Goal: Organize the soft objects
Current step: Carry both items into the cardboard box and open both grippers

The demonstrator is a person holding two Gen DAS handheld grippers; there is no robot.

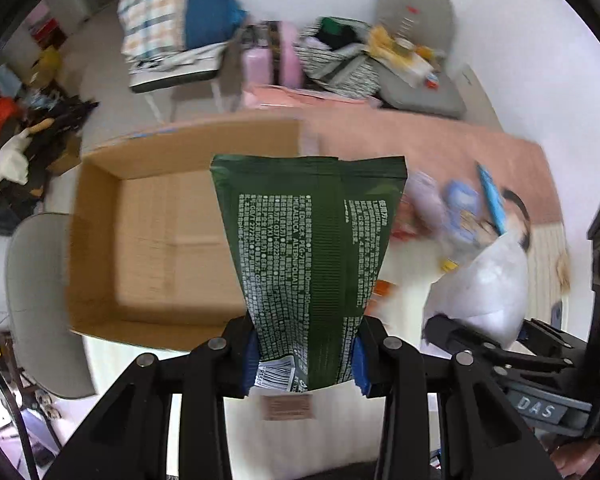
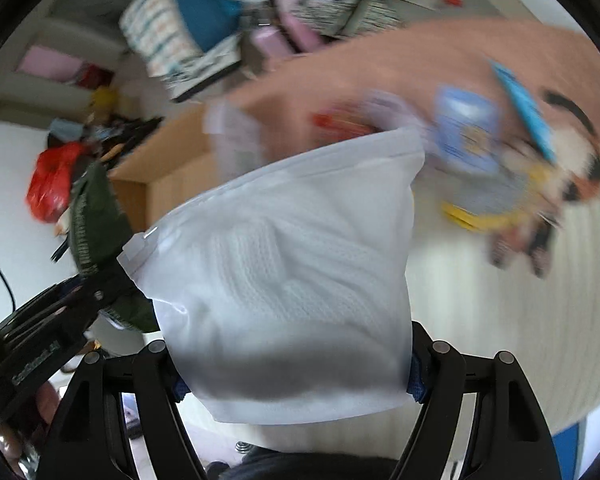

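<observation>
My left gripper (image 1: 304,360) is shut on a dark green soft pack (image 1: 312,240) with white print, held upright in front of the open cardboard box (image 1: 100,208). My right gripper (image 2: 296,376) is shut on a white translucent zip bag (image 2: 292,280) with knitted fabric inside, held above the bed. The white bag also shows in the left wrist view (image 1: 484,288), with the right gripper below it. The green pack shows at the left of the right wrist view (image 2: 96,216).
Several small packets (image 2: 472,136) and a blue one (image 2: 524,112) lie on a cartoon-print blanket (image 2: 576,152) over the pink bed cover (image 1: 420,140). Folded bedding (image 1: 160,20), a pink case (image 1: 268,60) and a grey chair (image 1: 420,40) stand beyond. A grey chair back (image 1: 36,300) is left.
</observation>
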